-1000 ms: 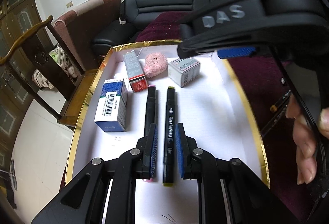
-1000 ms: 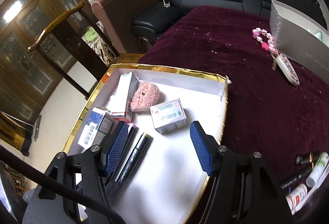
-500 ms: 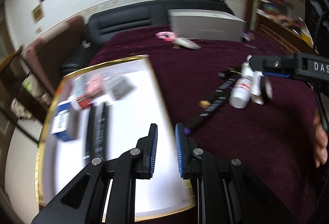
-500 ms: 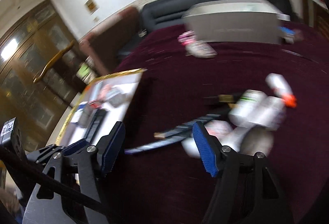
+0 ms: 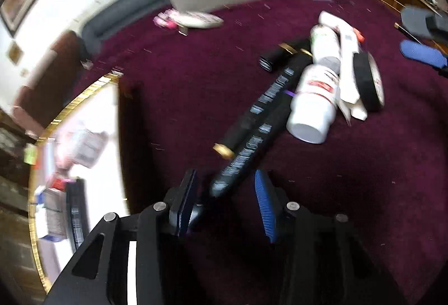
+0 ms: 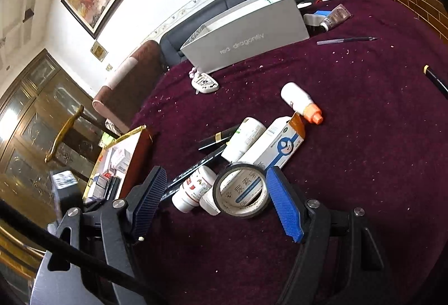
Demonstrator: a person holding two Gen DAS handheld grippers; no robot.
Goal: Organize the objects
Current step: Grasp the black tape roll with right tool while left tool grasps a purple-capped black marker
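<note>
right gripper [image 6: 214, 202] jaws wide apart, nothing held | tape roll [image 6: 241, 190] between fingers, on maroon cloth [image 6: 364, 151] | white bottles [image 6: 193, 190], blue-white carton [image 6: 275, 146], black marker [image 6: 196, 167] piled just behind | gold-rimmed tray [image 6: 134, 134] left | grey box [image 6: 246, 36] far

Left gripper [image 5: 225, 194] is low over the tabletop with its jaws parted, blue pads [image 5: 264, 202] facing each other across a medium gap and nothing pinched between them. The frame's blurry, so finer detail can't be made out. Right gripper [image 6: 215, 200] has its jaws spread a lot wider, pads [image 6: 284, 208] well apart, also not clamping anything. From the left camera you can catch one blue pad of the right gripper poking in at the far right edge. The left gripper's black body shows at the lower left of the right view.
</note>
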